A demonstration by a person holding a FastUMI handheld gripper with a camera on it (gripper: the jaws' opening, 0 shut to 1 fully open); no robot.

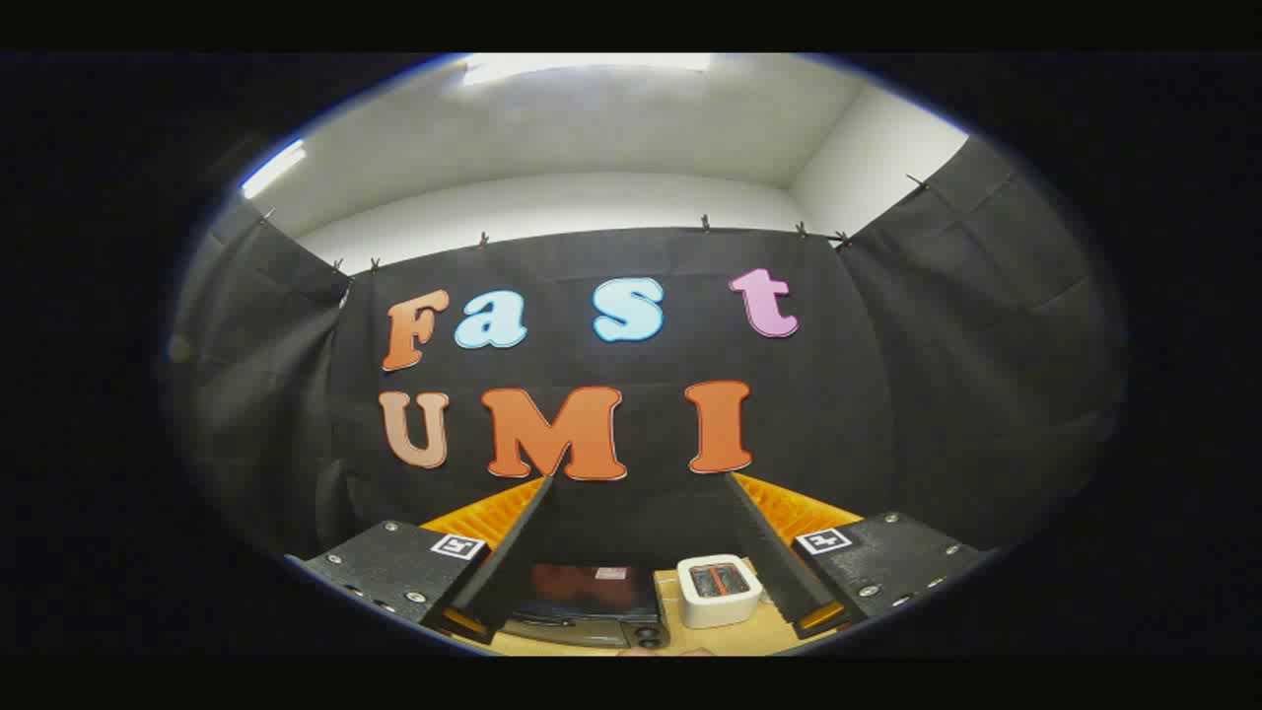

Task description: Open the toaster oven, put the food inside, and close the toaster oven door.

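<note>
We hold the hand-held gripper (636,478) raised and level, its two fingers (513,552) spread wide apart with nothing between them but open air. The fingers are long flat wedges that narrow toward their tips, each mounted on a dark, speckled block with small screws and a square printed marker.

Low in the gap between the fingers, well beyond them, sits the toaster oven (590,603): a dark, boxy shape with a glossy glass door that appears closed, and round knobs at its lower right corner. Just beside it on the right stands a small white toaster (719,590), rounded at the corners, with two slots in its top. Both rest on a pale wooden tabletop (735,641), smooth and bare along its near strip, where the edge of something pale and rounded shows that we cannot make out.

Behind them hangs black cloth (937,394), softly creased, clipped along its top edge, closing in three sides. Above it run plain white walls and a lit ceiling. We cannot see any food.
</note>
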